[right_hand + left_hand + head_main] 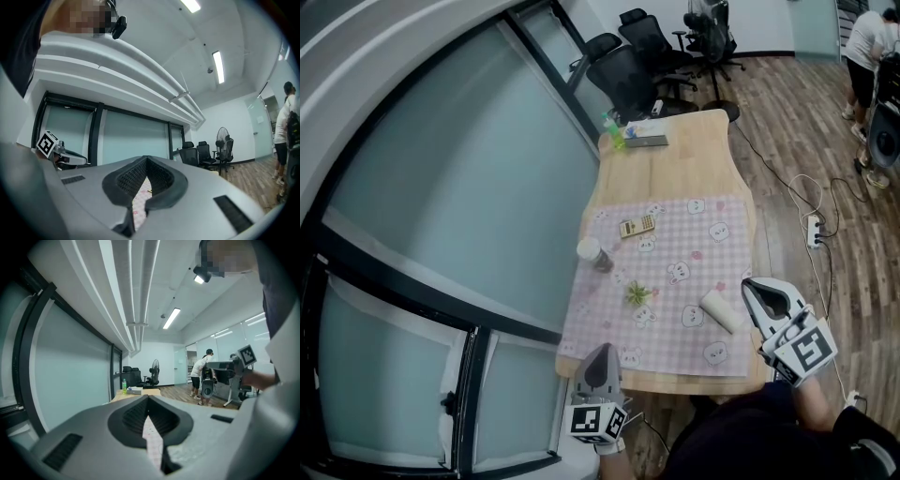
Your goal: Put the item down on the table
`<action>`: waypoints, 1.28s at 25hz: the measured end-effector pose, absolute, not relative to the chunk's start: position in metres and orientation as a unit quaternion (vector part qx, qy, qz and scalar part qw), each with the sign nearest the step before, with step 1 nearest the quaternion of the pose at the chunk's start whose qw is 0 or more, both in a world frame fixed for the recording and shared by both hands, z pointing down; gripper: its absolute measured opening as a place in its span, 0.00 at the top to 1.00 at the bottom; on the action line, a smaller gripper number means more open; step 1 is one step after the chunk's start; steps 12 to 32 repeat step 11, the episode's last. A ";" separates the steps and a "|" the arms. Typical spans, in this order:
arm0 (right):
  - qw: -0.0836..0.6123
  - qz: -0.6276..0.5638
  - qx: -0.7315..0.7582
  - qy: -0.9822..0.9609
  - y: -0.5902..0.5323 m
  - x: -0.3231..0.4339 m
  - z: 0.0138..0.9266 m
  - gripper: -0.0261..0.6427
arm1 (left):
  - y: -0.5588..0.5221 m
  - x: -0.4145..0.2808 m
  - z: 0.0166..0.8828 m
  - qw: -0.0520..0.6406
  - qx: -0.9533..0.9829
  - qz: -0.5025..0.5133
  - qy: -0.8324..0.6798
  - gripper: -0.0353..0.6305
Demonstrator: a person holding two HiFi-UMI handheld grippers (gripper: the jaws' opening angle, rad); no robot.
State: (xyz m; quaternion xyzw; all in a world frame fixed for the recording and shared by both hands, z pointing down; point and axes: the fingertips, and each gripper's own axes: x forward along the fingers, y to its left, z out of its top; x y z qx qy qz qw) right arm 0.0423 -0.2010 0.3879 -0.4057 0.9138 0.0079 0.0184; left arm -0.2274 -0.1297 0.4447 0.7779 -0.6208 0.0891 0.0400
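Head view: white roll (721, 310) flat on checked cloth (675, 236), lower right.
Long axis runs upper left to lower right, just beside right gripper (750, 287); it and left gripper (602, 348) are closed, empty.

Looking steeply down on a wooden tabletop (675, 173) half covered by a pink checked cloth (675, 242). On the cloth, well apart: a calculator (637, 226), a lidded cup (592, 251) at the left edge, a small green sprig (637, 294), a white roll (721, 310) lying tilted. At the near edge, left claw (602, 352) closed; right claw (752, 287) closed, just beside the roll. At the far end, a green bottle (614, 131) and a grey box (645, 141); beyond, black office chairs (628, 75).
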 end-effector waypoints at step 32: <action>0.016 0.001 -0.406 0.914 -0.209 0.047 0.392 0.94 | -0.137 -0.226 0.442 0.037 0.774 0.093 -0.625 0.95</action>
